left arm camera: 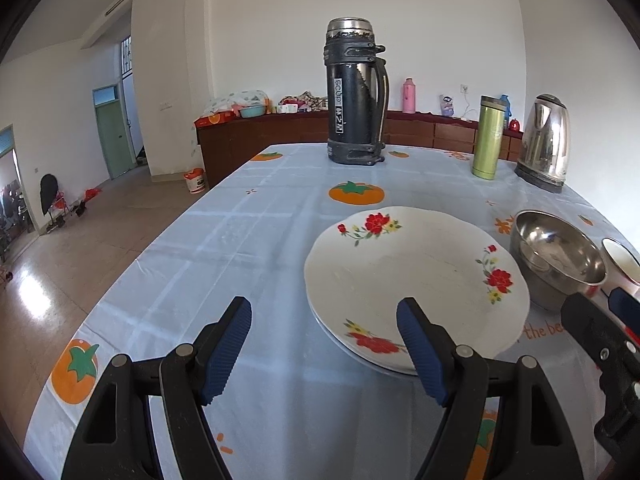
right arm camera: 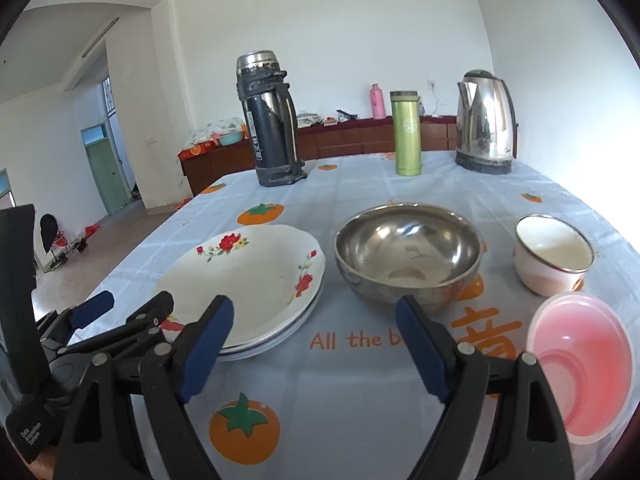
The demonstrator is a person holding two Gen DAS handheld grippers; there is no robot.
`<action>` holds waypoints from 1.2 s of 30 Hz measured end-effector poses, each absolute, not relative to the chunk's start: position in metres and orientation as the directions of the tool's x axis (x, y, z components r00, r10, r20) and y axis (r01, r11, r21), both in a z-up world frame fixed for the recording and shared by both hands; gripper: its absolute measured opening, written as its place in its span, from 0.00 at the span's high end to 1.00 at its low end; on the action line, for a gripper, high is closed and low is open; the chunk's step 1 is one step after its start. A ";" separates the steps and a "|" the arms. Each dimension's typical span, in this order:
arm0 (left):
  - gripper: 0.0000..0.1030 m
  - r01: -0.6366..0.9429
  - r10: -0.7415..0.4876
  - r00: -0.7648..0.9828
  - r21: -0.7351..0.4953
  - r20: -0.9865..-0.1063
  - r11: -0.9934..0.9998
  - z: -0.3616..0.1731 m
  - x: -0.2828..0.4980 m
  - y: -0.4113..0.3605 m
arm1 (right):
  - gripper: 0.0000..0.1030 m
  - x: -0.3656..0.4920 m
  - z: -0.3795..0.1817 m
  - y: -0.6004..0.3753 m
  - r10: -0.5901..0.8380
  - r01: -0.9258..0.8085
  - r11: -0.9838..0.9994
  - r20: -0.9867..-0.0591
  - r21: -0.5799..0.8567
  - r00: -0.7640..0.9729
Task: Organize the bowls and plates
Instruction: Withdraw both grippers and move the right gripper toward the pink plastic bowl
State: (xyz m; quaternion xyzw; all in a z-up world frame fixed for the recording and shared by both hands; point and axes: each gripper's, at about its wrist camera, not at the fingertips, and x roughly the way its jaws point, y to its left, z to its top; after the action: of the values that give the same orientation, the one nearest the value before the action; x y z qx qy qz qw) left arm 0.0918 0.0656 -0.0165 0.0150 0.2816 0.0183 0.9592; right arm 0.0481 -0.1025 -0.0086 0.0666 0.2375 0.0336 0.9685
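Both claws released above the table, nothing grasped.

Stacked plates [left arm camera: 416, 280] at one o'clock off left gripper [left arm camera: 324, 352], nearer it; steel bowl [right arm camera: 408, 256] dead ahead at twelve off right gripper [right arm camera: 316, 352]. Counted: about three plates, one steel bowl, one enamel cup [right arm camera: 554, 254], one pink bowl [right arm camera: 580, 368].

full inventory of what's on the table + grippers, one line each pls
floral plates: a stack, count unclear, white with red flowers, table left
steel bowl: 1, silver, right of plates
enamel cup: 1, white, right of bowl
plastic bowl: 1, pink, near right edge
large flask: 1, black, far left
slim flask: 1, green, far centre
kettle: 1, steel, far right
tablecloth: 1, pale blue, orange fruit print
left gripper: open, empty, by plates
right gripper: open, empty, before steel bowl
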 end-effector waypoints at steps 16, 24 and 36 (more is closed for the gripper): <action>0.25 0.013 0.008 0.851 0.036 -0.525 0.999 -0.015 0.069 0.043 | 0.17 0.023 -0.003 -0.110 0.056 -0.023 0.996 -0.413 0.085 0.909; 0.25 0.033 -0.006 0.855 0.042 -0.519 0.999 -0.014 0.060 0.032 | 0.17 0.008 -0.002 -0.117 0.043 -0.014 0.997 -0.394 0.075 0.918; 0.25 0.084 -0.035 0.859 0.075 -0.511 0.994 -0.013 0.045 0.005 | 0.16 -0.011 0.002 -0.129 0.010 0.008 0.999 -0.356 0.051 0.934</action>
State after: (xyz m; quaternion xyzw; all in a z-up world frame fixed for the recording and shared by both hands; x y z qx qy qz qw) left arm 0.0452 0.0051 -0.0134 0.0472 0.2638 -0.0308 0.9629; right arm -0.0115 -0.1285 0.0022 0.0258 0.1813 0.0005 0.9831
